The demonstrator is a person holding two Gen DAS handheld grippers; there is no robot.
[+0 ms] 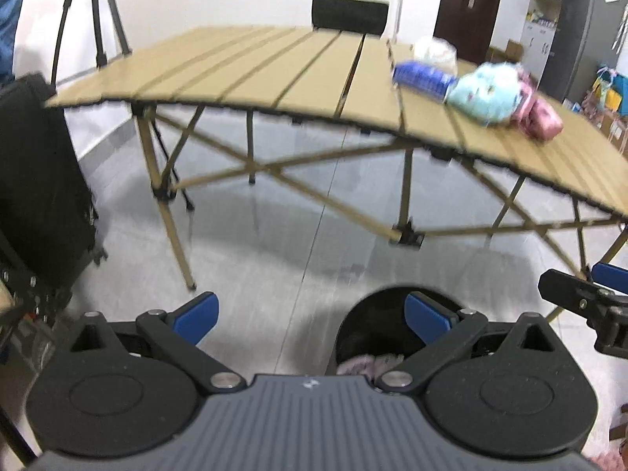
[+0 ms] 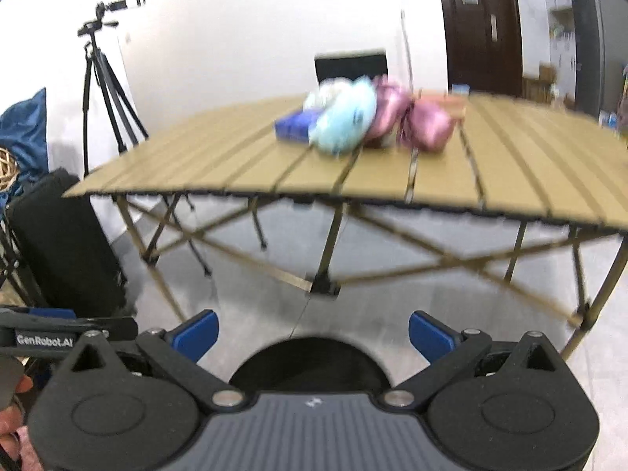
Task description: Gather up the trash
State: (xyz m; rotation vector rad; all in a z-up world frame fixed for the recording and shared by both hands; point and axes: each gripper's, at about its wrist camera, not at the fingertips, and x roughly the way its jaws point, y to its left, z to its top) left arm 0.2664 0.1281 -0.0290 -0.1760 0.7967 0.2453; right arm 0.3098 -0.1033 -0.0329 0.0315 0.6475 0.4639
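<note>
A tan slatted folding table (image 1: pixel 251 74) (image 2: pixel 510 180) carries a heap of trash: a blue can or packet (image 1: pixel 422 75) (image 2: pixel 292 123), a light blue crumpled bag (image 1: pixel 484 92) (image 2: pixel 345 121), pink wrappers (image 1: pixel 539 114) (image 2: pixel 429 123) and a whitish bag (image 1: pixel 435 52) behind. A black bin (image 1: pixel 373 325) (image 2: pixel 310 365) stands on the floor below the grippers, with pinkish trash (image 1: pixel 371 365) inside. My left gripper (image 1: pixel 312 320) is open and holds nothing. My right gripper (image 2: pixel 313 335) is open over the bin, also with nothing in it. Both views are blurred.
A black tripod (image 2: pixel 104 90) (image 1: pixel 96 11) stands at the back left. A black case (image 1: pixel 39 180) (image 2: pixel 66 243) sits left of the table. A black chair back (image 1: pixel 350 13) (image 2: pixel 350 64) rises behind the table. A dark door (image 2: pixel 482 27) and shelves are at the right.
</note>
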